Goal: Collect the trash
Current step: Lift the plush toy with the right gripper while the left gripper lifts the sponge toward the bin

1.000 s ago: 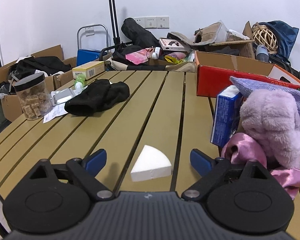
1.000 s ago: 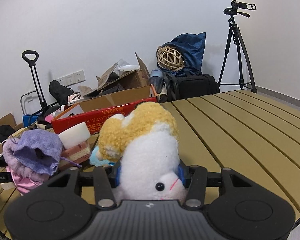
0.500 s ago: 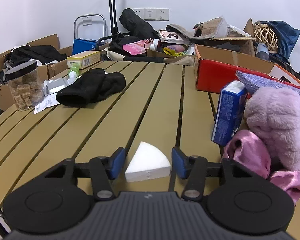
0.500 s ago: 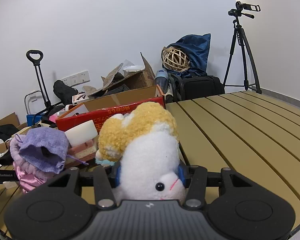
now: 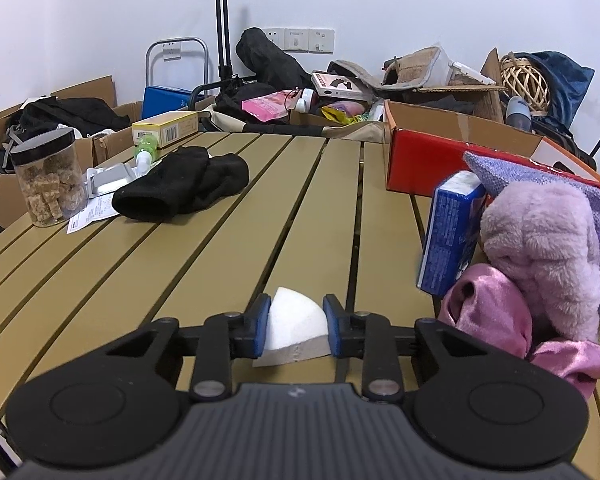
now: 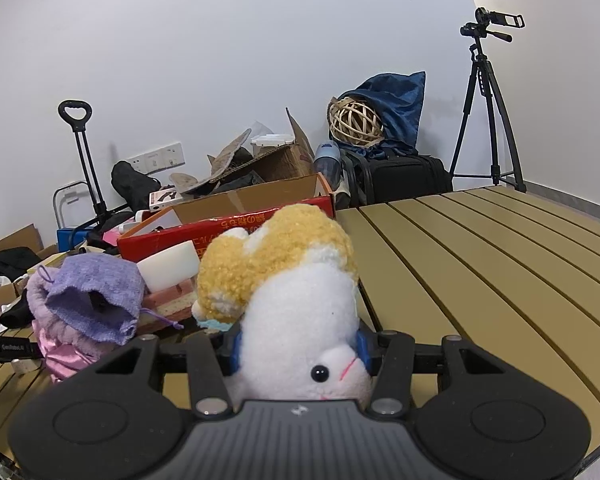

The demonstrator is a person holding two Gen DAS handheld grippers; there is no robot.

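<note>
the white foam wedge (image 5: 294,322) lies on the slatted worktop (image 5: 160,264) directly between the blue pads of the left hand-held gripper (image 5: 295,330), its curved edge pointing away and its broad cut face toward the camera. the jaws have just been closing and now sit narrow, both pads pressed on the wedge's sides. this gripper tilts moderately downward, low over the slats. the right hand-held gripper (image 6: 298,350) is clamped on a white and yellow plush toy (image 6: 296,312), so the left one is the only one placed for the foam. judging by this, lifting comes next, probably toward the red cardboard box (image 5: 440,160) further back on the right.
</note>
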